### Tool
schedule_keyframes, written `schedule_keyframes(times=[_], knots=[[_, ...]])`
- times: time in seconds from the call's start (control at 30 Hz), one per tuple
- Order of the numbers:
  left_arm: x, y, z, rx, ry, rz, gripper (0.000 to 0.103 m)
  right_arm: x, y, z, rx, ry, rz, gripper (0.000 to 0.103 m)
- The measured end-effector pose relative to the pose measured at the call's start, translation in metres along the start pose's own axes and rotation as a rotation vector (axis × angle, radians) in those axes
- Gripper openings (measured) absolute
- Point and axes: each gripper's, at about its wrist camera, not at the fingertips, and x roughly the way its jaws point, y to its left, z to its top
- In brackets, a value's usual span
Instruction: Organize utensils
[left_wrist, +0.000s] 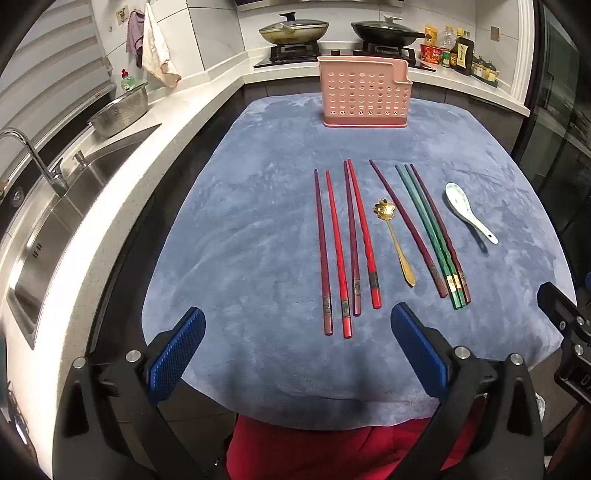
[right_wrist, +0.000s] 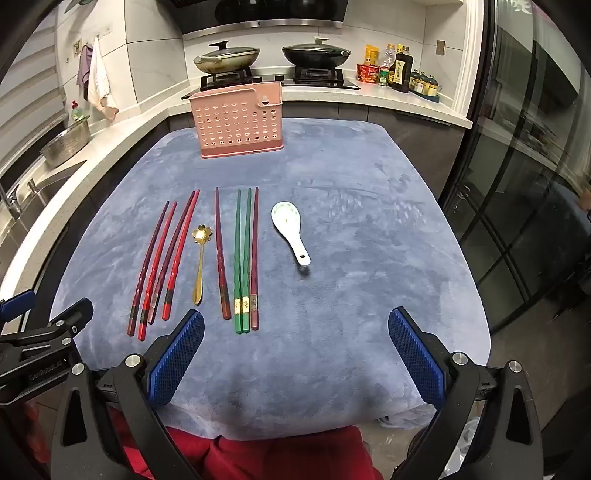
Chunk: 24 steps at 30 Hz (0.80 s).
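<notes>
Several chopsticks lie side by side on a blue cloth (left_wrist: 258, 229): red and maroon ones (left_wrist: 338, 251) (right_wrist: 159, 266) on the left, a pair of green ones (left_wrist: 428, 236) (right_wrist: 242, 262) on the right. A gold spoon (left_wrist: 393, 240) (right_wrist: 199, 258) lies among them. A white ceramic spoon (left_wrist: 467, 212) (right_wrist: 291, 230) lies furthest right. A pink perforated utensil holder (left_wrist: 364, 94) (right_wrist: 238, 123) stands upright at the cloth's far edge. My left gripper (left_wrist: 297, 347) is open and empty near the front edge. My right gripper (right_wrist: 295, 350) is open and empty too.
A steel sink (left_wrist: 55, 229) with a tap and a metal colander (left_wrist: 122, 110) is on the left counter. Two lidded pans (right_wrist: 225, 57) sit on the stove behind the holder. Sauce bottles (right_wrist: 395, 70) stand at the back right. A glass door (right_wrist: 535, 184) is on the right.
</notes>
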Motion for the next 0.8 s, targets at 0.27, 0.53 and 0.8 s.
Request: schedule_keyframes(times=[0.27,0.53,0.8], knots=[[0.0,0.0,0.002,-0.005,-0.003,0.001,0.096,0.0,0.003,-0.001,-0.006,-0.006,0.009,0.096],[-0.001,0.001,0.0,-0.007,-0.005,-0.001,0.096,-0.002,0.004,-0.002,-0.017,-0.005,0.016,0.096],[-0.001,0.002,0.0,-0.008,-0.009,0.001,0.096,-0.004,0.006,-0.003,-0.022,-0.009,0.017,0.096]])
